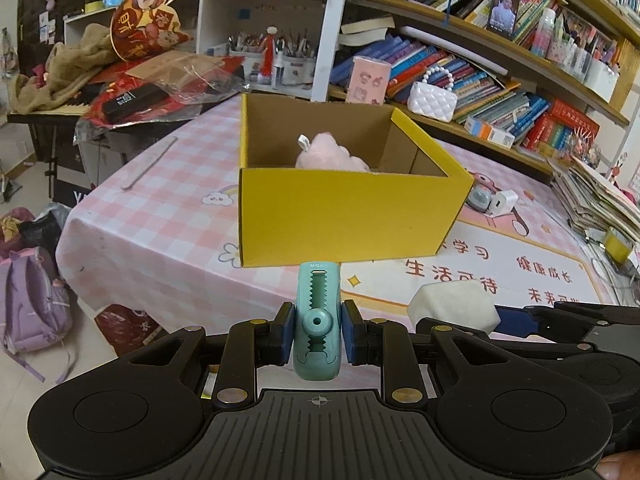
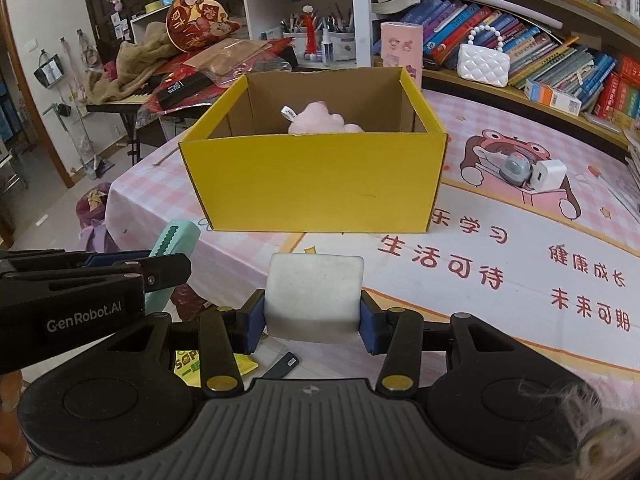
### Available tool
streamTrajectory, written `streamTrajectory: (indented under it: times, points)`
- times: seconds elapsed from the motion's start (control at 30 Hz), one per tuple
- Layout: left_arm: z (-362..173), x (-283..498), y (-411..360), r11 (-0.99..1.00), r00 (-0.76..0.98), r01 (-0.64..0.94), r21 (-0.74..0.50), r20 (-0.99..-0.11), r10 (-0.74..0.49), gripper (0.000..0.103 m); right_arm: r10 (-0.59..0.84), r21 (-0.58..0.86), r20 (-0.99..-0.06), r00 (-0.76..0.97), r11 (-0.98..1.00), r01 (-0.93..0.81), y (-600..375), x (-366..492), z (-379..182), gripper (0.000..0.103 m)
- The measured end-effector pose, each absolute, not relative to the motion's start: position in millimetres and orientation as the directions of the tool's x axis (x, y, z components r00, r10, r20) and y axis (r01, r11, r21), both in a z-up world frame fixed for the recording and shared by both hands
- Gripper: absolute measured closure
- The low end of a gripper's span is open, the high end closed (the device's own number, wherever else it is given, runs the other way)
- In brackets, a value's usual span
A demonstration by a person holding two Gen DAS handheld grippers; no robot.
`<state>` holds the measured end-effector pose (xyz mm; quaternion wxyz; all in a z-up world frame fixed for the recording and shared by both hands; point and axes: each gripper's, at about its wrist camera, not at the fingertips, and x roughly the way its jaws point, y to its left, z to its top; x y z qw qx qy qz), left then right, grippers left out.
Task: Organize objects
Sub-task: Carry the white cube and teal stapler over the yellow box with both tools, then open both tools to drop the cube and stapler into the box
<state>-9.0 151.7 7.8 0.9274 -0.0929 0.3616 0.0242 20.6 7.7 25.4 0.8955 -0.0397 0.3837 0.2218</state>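
My left gripper is shut on a teal plastic clip-shaped tool, held upright above the table's near edge. My right gripper is shut on a white block eraser, which also shows at the right of the left wrist view as the eraser. Ahead of both stands an open yellow cardboard box, its front wall facing me, seen too as the box. Inside it lies a pink plush toy with a white tag. The left gripper and its teal tool sit left of the right one.
A grey gadget and a white charger cube lie on the pink printed tablecloth right of the box. Bookshelves and a white quilted bag line the back right. A cluttered keyboard stand is at the left; a purple backpack sits on the floor.
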Motion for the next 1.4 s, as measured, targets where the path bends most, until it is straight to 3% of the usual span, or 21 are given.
streamTrajectory:
  times: [0.33, 0.53, 0.7, 1.4]
  points:
    - [29, 9, 158, 0.981, 0.793, -0.123, -0.151, -0.609, 0.006, 0.08, 0.349, 0.024, -0.609, 0.713, 0.906, -0.423, 12, 44, 47, 0.059]
    - [53, 39, 161, 0.982, 0.841, -0.13, -0.139, -0.54, 0.035, 0.08, 0.353, 0.023, -0.515, 0.781, 0.917, -0.399, 12, 87, 73, 0.059]
    - [59, 78, 155, 0.985, 0.851, -0.136, -0.11, -0.521, 0.059, 0.08, 0.376, 0.01, -0.493, 0.784, 0.904, -0.427, 22, 131, 83, 0.059]
    - [0, 176, 153, 0.971, 0.695, -0.236, 0.031, -0.694, 0.191, 0.08, 0.428, -0.039, -0.672, 0.605, 0.795, -0.606, 61, 264, 28, 0.059]
